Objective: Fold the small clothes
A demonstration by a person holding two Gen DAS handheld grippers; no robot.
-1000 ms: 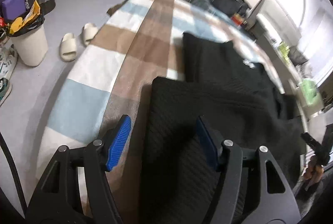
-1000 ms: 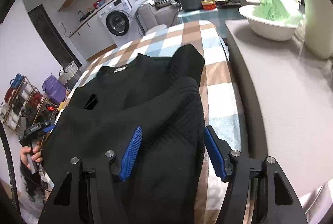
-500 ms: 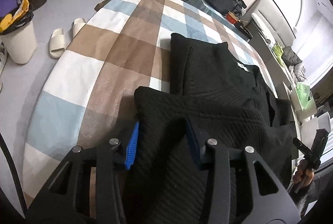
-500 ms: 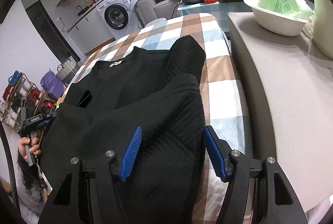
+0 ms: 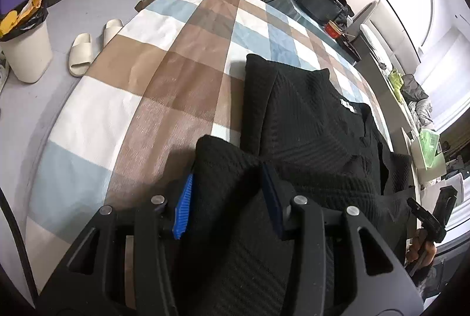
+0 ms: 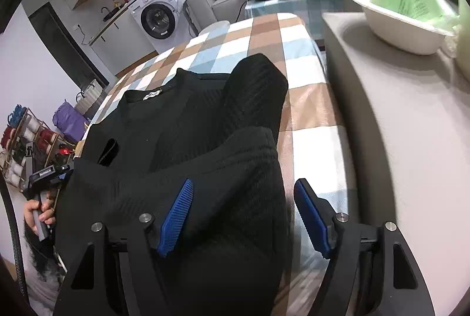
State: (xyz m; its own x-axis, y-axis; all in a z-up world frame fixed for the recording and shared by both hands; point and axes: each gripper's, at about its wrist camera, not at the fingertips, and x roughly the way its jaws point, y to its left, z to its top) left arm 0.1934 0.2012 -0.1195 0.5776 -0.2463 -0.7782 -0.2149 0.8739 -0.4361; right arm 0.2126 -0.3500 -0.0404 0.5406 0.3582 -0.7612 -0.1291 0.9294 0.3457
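sweater (image 5: 311,122) on tablecloth (image 5: 176,75), slippers (image 5: 88,51) left

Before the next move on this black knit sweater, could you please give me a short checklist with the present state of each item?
1. Left tool grips the hem corner of the black ribbed knit sweater: ok, blue pads pinch a bunch of fabric.
2. Right tool grips the other hem corner: not ok, its jaws are opening; fabric lies between them, but the outer pad stands clear of it.
3. Sleeves folded in over the body: ok in both views.
4. Collar label faces up, at the far end: ok.
5. Bare brown, white and blue checked cloth around the sweater: ok.
6. Fabric under the lifted hem lies smooth: cannot tell, hidden.
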